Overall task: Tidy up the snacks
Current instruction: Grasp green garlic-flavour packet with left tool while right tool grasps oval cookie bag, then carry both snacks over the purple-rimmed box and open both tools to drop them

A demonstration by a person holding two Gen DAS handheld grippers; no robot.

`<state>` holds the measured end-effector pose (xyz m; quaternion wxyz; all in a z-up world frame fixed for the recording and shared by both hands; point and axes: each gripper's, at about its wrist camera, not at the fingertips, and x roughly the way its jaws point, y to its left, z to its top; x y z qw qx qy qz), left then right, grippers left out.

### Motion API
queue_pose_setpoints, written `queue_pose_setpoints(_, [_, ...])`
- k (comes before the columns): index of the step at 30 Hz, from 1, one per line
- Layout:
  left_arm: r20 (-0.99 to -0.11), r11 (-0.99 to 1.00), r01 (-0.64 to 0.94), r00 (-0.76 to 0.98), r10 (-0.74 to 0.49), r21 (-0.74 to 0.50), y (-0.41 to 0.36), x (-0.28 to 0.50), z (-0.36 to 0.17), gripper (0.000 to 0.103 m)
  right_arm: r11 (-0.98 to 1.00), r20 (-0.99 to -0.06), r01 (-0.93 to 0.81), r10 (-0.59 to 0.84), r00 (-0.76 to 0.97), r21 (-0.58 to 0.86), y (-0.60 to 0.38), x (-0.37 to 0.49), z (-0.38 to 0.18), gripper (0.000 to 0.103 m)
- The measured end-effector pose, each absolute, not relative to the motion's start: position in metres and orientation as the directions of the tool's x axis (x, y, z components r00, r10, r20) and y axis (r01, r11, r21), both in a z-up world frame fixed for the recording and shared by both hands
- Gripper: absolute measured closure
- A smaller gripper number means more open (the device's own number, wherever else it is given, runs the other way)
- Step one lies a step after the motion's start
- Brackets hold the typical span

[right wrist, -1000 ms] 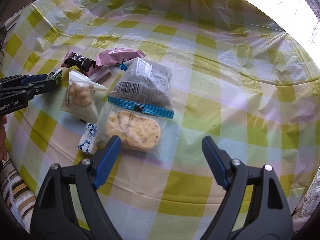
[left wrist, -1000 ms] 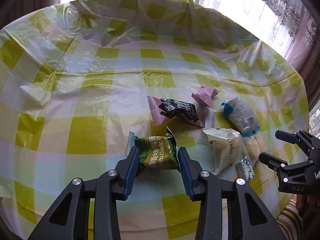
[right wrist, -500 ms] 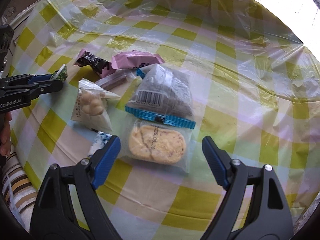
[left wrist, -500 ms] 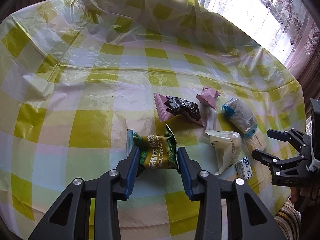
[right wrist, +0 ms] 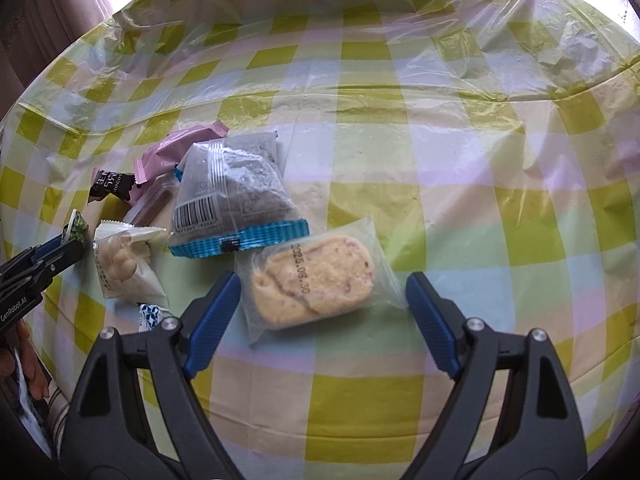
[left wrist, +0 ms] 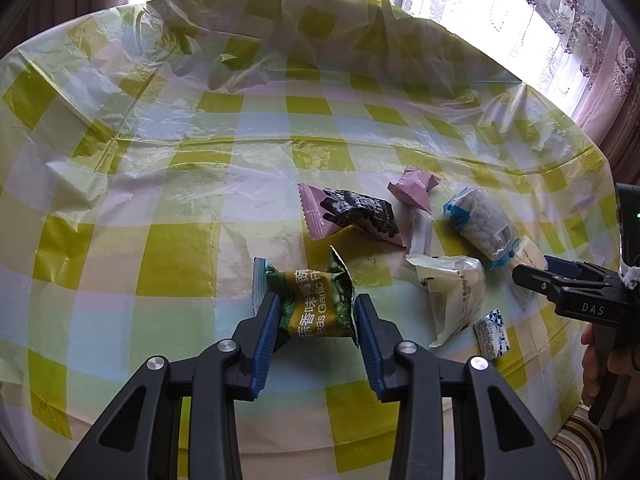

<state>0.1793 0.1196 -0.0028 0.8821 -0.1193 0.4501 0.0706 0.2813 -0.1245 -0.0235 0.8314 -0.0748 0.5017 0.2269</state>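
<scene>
My left gripper (left wrist: 315, 312) is shut on a green garlic-peas snack packet (left wrist: 310, 304) and holds it just above the checked tablecloth (left wrist: 180, 256). My right gripper (right wrist: 322, 300) is open, its fingers on either side of a clear-wrapped yellow cake (right wrist: 316, 282) lying on the cloth. Beside the cake lie a grey snack bag with a blue edge (right wrist: 232, 204), a white bag of pale balls (right wrist: 120, 268), a pink packet (right wrist: 176, 152), a pink and black chocolate packet (left wrist: 352, 216) and a small blue-and-white candy (left wrist: 491, 332).
The table is round with a yellow, green and white checked plastic cover, wrinkled at the far side (left wrist: 312, 20). Curtains and a bright window (left wrist: 560, 20) stand behind. The snack pile sits near the table's front right edge. A hand (left wrist: 600, 364) holds the right gripper.
My left gripper has lifted the green packet slightly and moved it left, away from the pile. My right gripper has moved forward so its open fingers now flank the yellow cake.
</scene>
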Motion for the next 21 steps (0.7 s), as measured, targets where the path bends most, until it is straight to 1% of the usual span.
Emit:
queue_pose_setpoints(2, [-0.812,0.963,-0.231,0.584,0.022,-0.141,0.117,0.180,-0.002,0.064,0.877,-0.869,-0.476,0.277,0.410,0.056,-0.118,0.278,-0.024,0.016])
queue_pose_setpoints(4, [-0.810,0.962,-0.228,0.586,0.010,-0.153,0.116,0.179,-0.002,0.065,0.869,-0.869,-0.494,0.254,0.424,0.013,-0.113,0.274,-0.026,0.018])
queue_pose_setpoints(6, [-0.808,0.963,-0.223,0.588,0.008,-0.153,0.113,0.179,-0.001,0.065,0.861,-0.864,-0.509,0.248,0.437,-0.010,-0.111,0.268,-0.025,0.028])
queue_pose_setpoints(11, [-0.796,0.963,-0.216,0.605,0.001,-0.163,0.107,0.175,0.006,0.065,0.865,-0.860,-0.502,0.265,0.436,0.012,-0.118,0.266,-0.023,0.038])
queue_pose_setpoints(21, [-0.776,0.968,-0.192,0.630,-0.004,-0.160,0.085,0.164,0.026,0.066,0.876,-0.859,-0.480,0.277,0.431,0.041,-0.145,0.245,-0.018,0.040])
